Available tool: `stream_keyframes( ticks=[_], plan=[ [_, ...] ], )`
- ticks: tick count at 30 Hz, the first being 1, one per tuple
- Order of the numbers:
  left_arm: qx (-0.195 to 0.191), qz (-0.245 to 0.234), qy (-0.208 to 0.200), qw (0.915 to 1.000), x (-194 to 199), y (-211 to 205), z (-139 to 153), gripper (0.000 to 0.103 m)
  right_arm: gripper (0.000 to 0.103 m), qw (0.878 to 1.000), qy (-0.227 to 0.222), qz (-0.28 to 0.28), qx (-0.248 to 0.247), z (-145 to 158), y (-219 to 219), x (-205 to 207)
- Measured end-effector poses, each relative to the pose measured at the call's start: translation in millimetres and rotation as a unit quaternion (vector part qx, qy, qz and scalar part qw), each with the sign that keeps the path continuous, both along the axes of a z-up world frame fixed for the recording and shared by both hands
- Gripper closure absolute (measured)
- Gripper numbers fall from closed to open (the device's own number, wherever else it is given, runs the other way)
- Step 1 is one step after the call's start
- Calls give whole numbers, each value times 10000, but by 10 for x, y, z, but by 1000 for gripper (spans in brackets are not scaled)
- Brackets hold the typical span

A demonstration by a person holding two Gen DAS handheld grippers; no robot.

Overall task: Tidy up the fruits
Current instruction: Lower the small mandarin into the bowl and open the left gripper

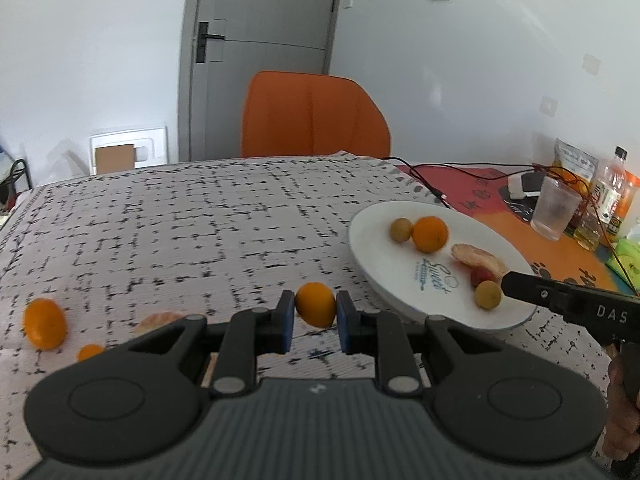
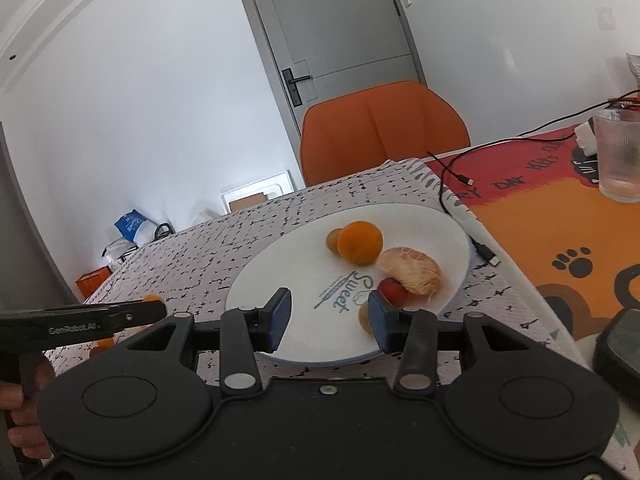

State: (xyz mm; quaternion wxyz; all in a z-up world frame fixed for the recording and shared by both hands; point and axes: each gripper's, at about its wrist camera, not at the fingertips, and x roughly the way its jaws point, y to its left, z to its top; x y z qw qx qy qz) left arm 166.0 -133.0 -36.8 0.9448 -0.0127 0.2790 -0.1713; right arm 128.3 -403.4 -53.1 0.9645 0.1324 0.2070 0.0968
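- Left wrist view, far left: an orange fruit (image 1: pixel 44 323) lies on the checked tablecloth (image 1: pixel 160 224), with a peeled piece (image 1: pixel 160 320) and a smaller orange bit (image 1: pixel 91 352) near it
- The left gripper (image 1: pixel 315 312) is clenched on a small orange (image 1: pixel 315 310), held just above the cloth, between the blue pads (image 1: pixel 286 326)
- To the right sits the white plate (image 1: pixel 372 248); on it are a little tan fruit (image 1: pixel 401 229) touching a round orange (image 1: pixel 430 233), a peeled orange (image 1: pixel 478 258), a red fruit (image 1: pixel 482 276) and a yellow fruit (image 1: pixel 488 295)
- Right wrist view: the right gripper (image 2: pixel 328 318) hangs over the near edge of the plate, its blue pads apart with nothing between them
- Far right on the orange mat (image 2: pixel 540 232) stands a clear cup (image 2: pixel 618 156)
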Motion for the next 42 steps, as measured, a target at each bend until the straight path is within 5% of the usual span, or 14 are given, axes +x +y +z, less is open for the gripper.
stream_keyframes(
  ticks=[33, 42],
  plan=[
    [1, -567, -231, 9981, 122, -627, 148, 81, 58, 9999, 36, -38, 112, -11, -203, -74],
    [185, -276, -177, 9993, 88, -430, 115, 40, 52, 10000, 13, 40, 64, 19, -114, -60]
  ],
)
